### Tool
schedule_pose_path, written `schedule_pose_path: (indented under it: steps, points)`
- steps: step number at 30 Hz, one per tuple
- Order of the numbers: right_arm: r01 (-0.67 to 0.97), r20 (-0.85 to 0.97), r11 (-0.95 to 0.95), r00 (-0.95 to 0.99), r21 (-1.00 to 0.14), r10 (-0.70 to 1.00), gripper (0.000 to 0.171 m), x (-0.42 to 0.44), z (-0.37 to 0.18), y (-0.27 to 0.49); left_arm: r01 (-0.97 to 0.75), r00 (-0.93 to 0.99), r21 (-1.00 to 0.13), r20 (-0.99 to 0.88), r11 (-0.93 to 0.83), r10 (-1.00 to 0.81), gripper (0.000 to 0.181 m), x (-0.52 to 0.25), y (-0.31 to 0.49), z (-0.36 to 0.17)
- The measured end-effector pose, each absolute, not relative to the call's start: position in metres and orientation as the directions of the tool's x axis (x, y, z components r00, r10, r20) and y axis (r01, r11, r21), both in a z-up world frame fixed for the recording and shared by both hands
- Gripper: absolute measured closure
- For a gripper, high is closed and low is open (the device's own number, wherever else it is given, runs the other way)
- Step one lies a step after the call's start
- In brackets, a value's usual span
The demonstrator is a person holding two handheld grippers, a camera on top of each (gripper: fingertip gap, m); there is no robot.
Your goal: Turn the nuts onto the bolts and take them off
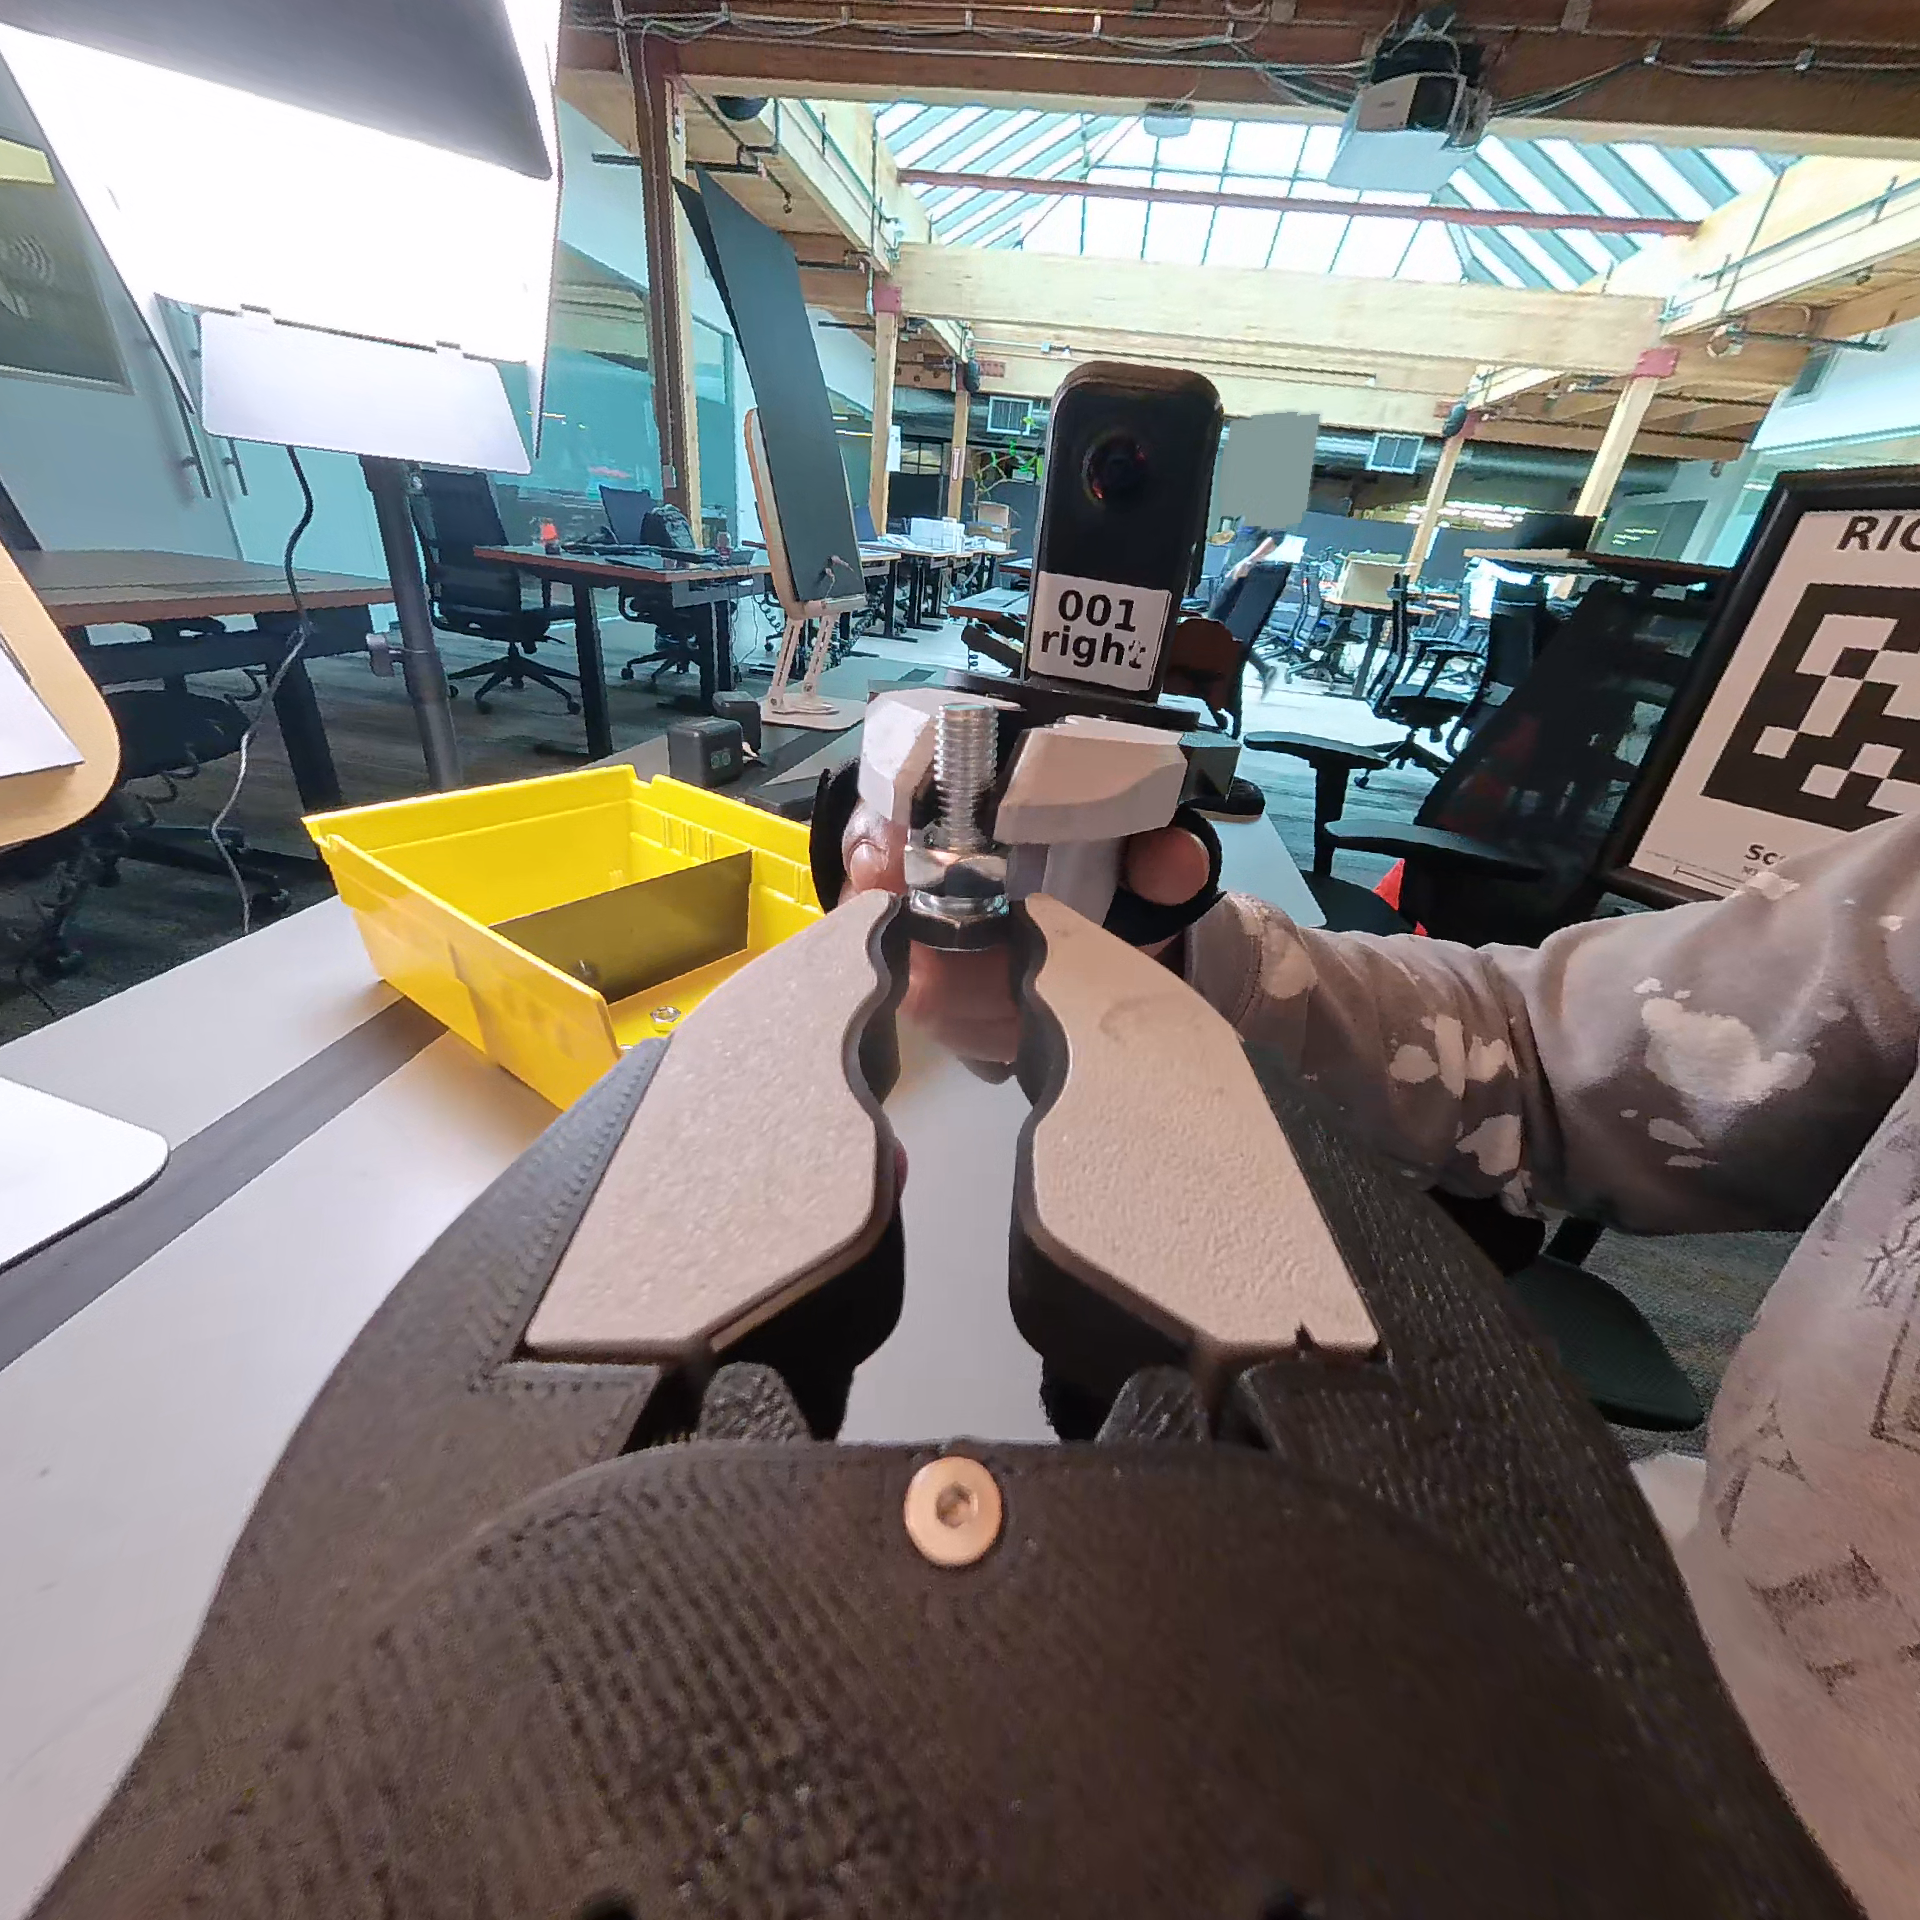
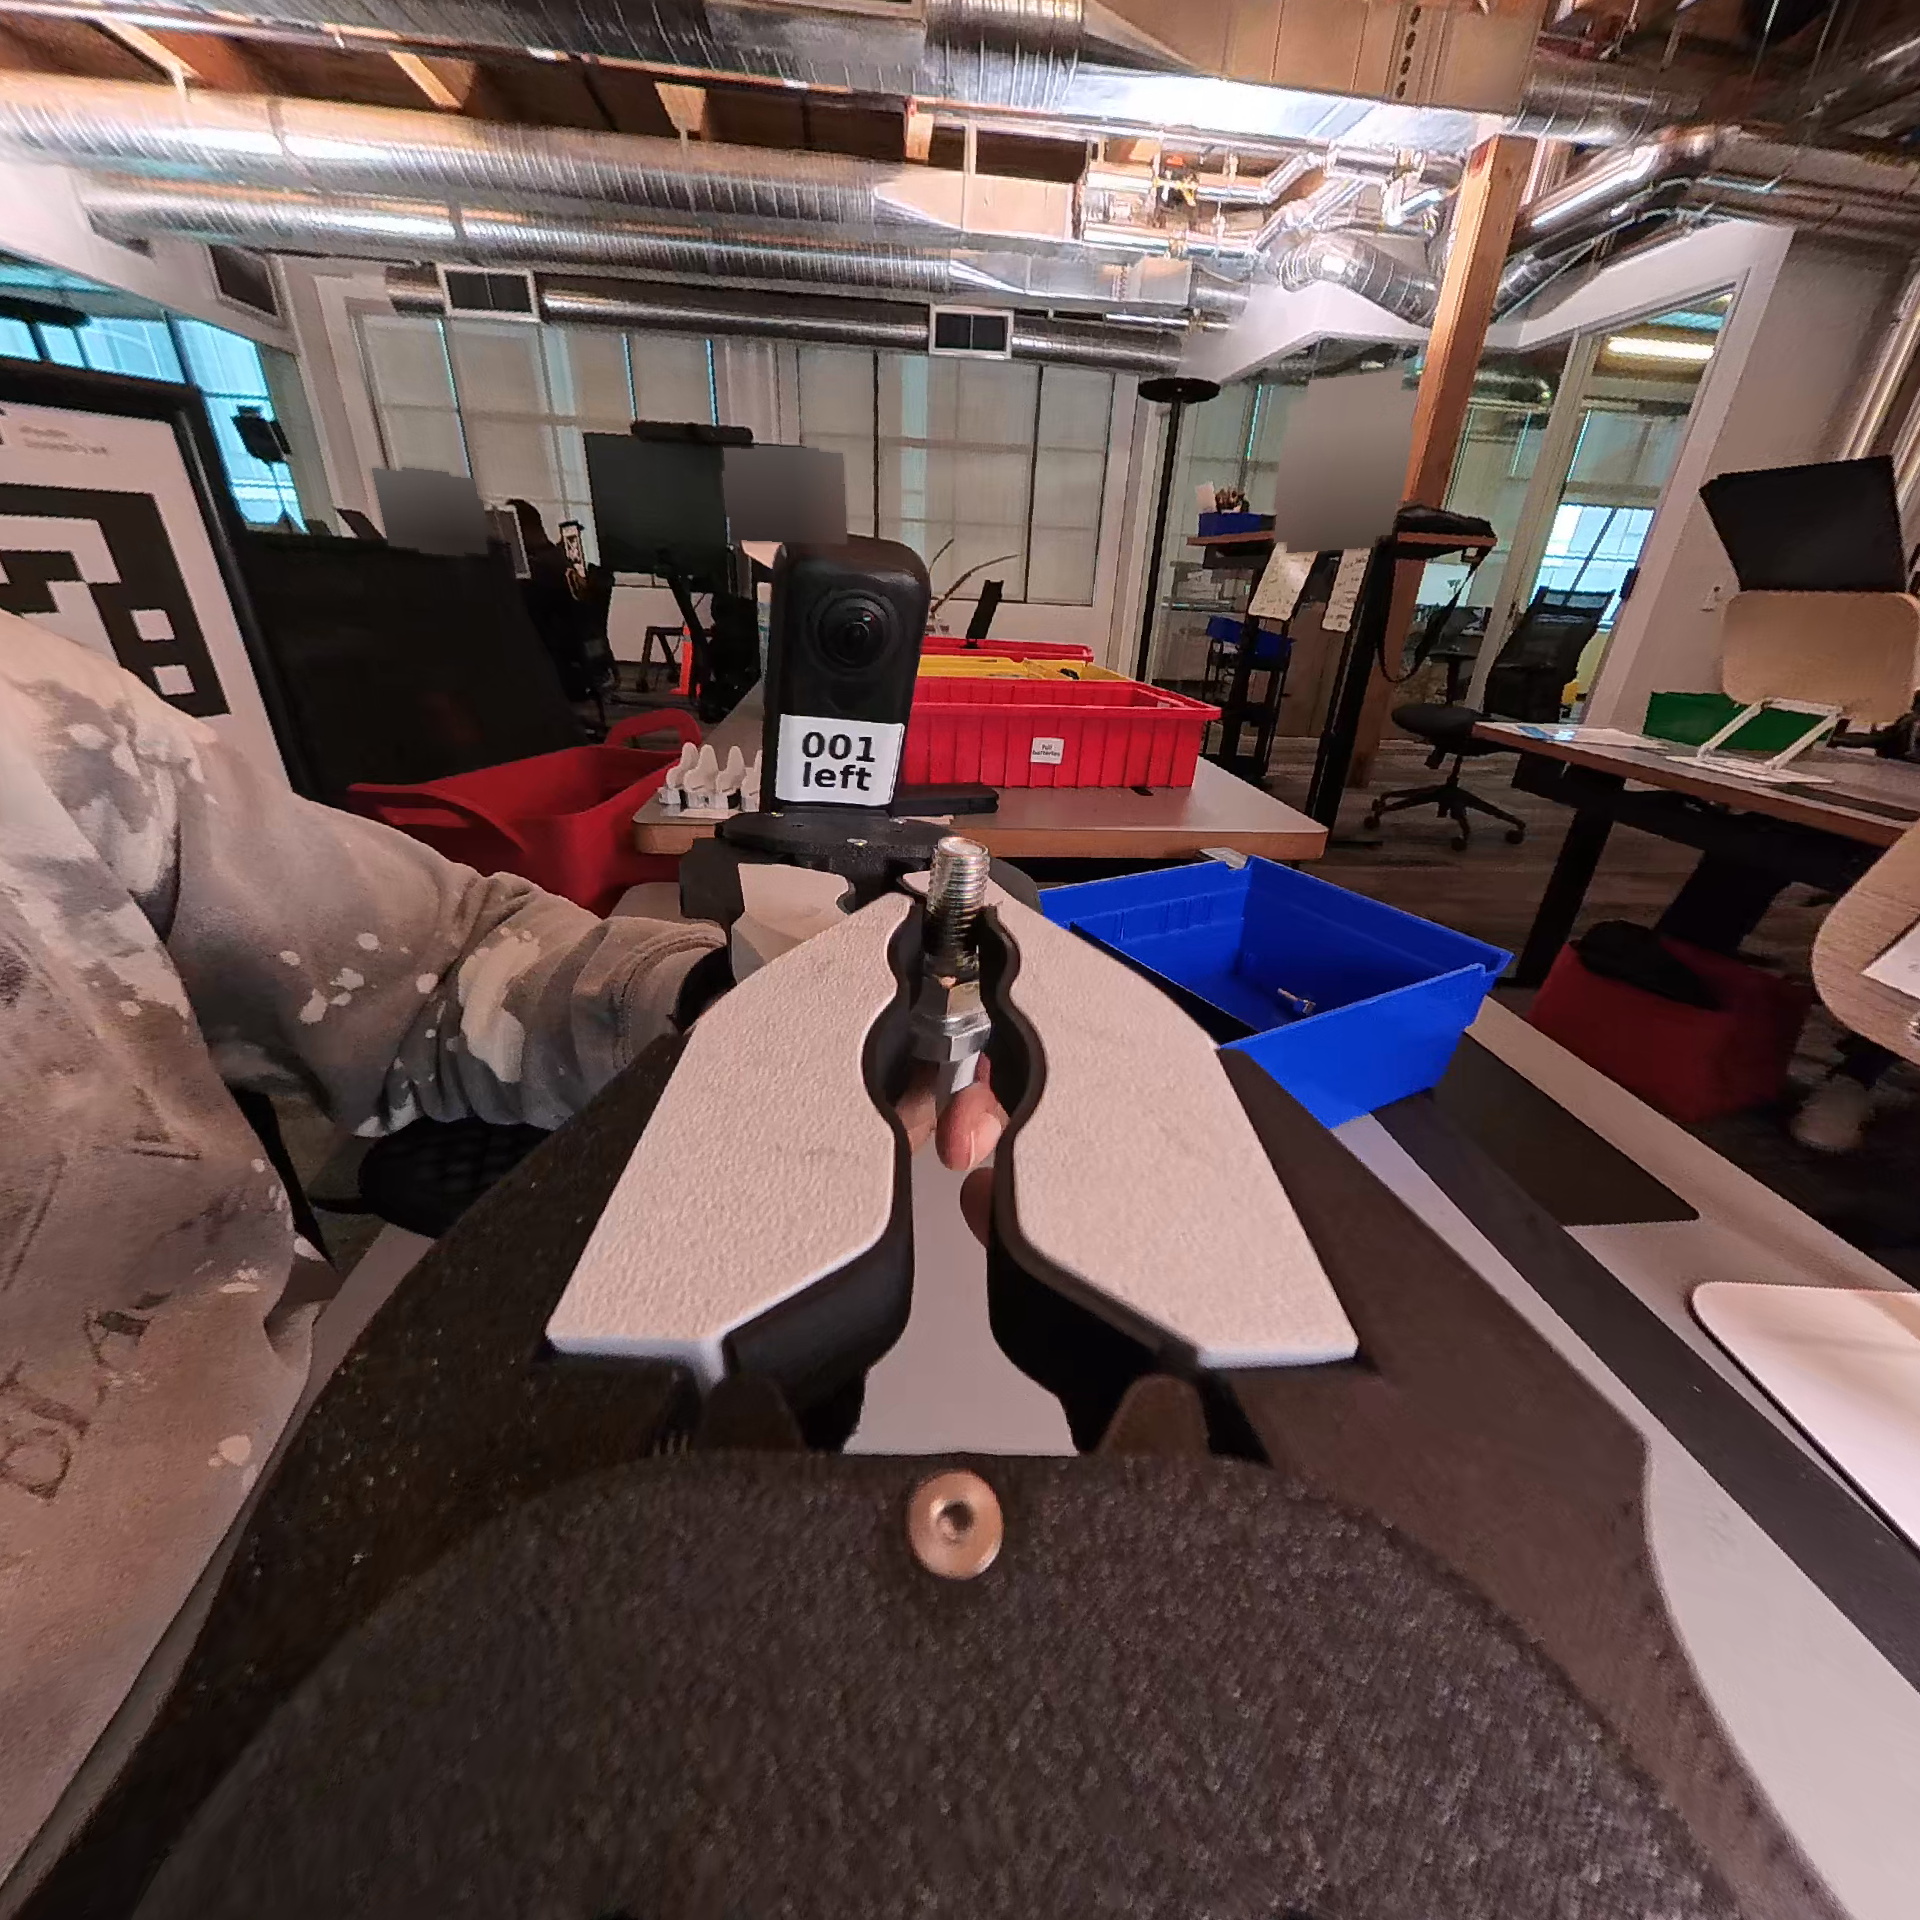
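Item: one steel bolt [image 1: 964,774], upright in the air above the table [image 1: 208,1299], threaded end up, with a nut [image 1: 951,858] run down near its head. My left gripper [image 1: 953,914] pinched the bolt's head from below; my right gripper [image 2: 951,956] was clamped on the bolt at the nut, the threaded tip [image 2: 958,864] standing clear above its fingers. Left of the bolt, on the table: one yellow bin [image 1: 540,904], a loose nut [image 1: 662,1013] beside it. Right of the bolt: one blue bin [image 2: 1340,997], a small metal part [image 2: 1294,1003] inside.
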State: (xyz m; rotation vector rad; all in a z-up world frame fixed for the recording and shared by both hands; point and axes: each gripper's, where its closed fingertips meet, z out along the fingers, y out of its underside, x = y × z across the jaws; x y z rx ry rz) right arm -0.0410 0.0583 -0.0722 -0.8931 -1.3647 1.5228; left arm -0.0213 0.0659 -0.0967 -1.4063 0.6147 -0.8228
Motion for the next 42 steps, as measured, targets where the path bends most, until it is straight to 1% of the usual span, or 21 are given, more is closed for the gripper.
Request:
schedule_pose_path:
  steps: [4,9,14,20,24,30,42]
  points:
    - [-0.148,0.066,0.014,-0.355,-0.989,0.933,0.161,-0.041,-0.074,0.057,0.160,0.584,-0.987,0.113,-0.023,-0.804,0.163,-0.021,0.065,-0.098]
    - [-0.140,0.124,0.081,-0.331,-0.987,0.936,0.161,-0.042,-0.080,0.057,0.219,0.553,-0.972,0.192,-0.082,-0.811,0.163,-0.021,0.065,-0.104]
    - [-0.149,0.113,0.065,-0.346,-0.987,0.932,0.161,-0.044,-0.083,0.057,0.253,0.538,-0.961,0.239,-0.116,-0.808,0.163,-0.024,0.066,-0.109]
    - [-0.136,0.064,0.015,-0.370,-0.991,0.927,0.161,-0.047,-0.088,0.058,0.213,0.576,-0.975,0.173,-0.058,-0.799,0.163,-0.028,0.066,-0.113]
    - [-0.104,-0.008,-0.053,-0.390,-0.993,0.921,0.162,-0.049,-0.089,0.058,0.171,0.613,-0.985,0.104,0.003,-0.784,0.163,-0.032,0.067,-0.114]
    - [-0.074,-0.078,-0.117,-0.405,-0.990,0.911,0.161,-0.049,-0.092,0.062,0.167,0.626,-0.986,0.102,0.005,-0.773,0.163,-0.034,0.068,-0.115]
    - [-0.040,-0.073,-0.096,-0.397,-0.995,0.915,0.162,-0.050,-0.096,0.063,0.178,0.612,-0.984,0.122,-0.014,-0.781,0.163,-0.032,0.069,-0.118]
